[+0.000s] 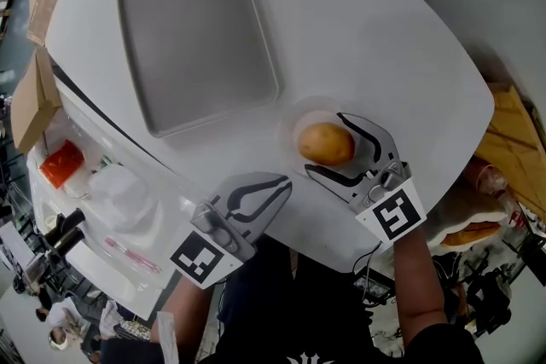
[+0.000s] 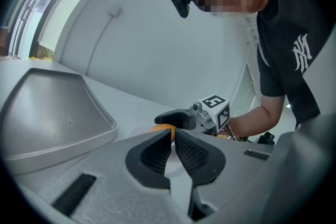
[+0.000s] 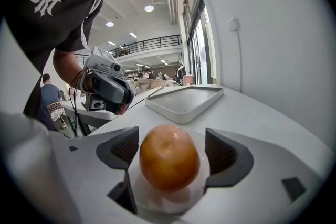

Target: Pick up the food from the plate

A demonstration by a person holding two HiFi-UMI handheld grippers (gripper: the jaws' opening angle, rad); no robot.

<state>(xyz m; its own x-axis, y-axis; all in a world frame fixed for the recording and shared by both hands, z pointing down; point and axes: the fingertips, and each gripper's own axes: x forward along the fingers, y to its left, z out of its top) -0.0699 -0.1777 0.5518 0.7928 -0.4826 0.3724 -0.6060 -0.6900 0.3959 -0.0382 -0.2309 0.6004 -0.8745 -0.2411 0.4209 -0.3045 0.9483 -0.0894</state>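
A round orange-brown piece of food (image 1: 325,143) (image 3: 169,157) rests on a small white plate (image 1: 300,117) (image 3: 168,201) near the front edge of the white table (image 1: 384,30). My right gripper (image 1: 324,142) (image 3: 170,149) is open, one jaw on each side of the food, with small gaps to both pads. My left gripper (image 1: 281,183) (image 2: 172,132) hovers to the left of the plate, shut on nothing. In the left gripper view a sliver of the food (image 2: 163,127) shows behind the jaw tips, next to the right gripper (image 2: 184,118).
A large grey tray (image 1: 196,30) (image 2: 47,113) (image 3: 184,99) lies on the table beyond the plate, to the left. Below the table's left edge are a cardboard box (image 1: 34,98) and a white cart holding a red packet (image 1: 61,162). Packaged food (image 1: 469,230) lies off the right edge.
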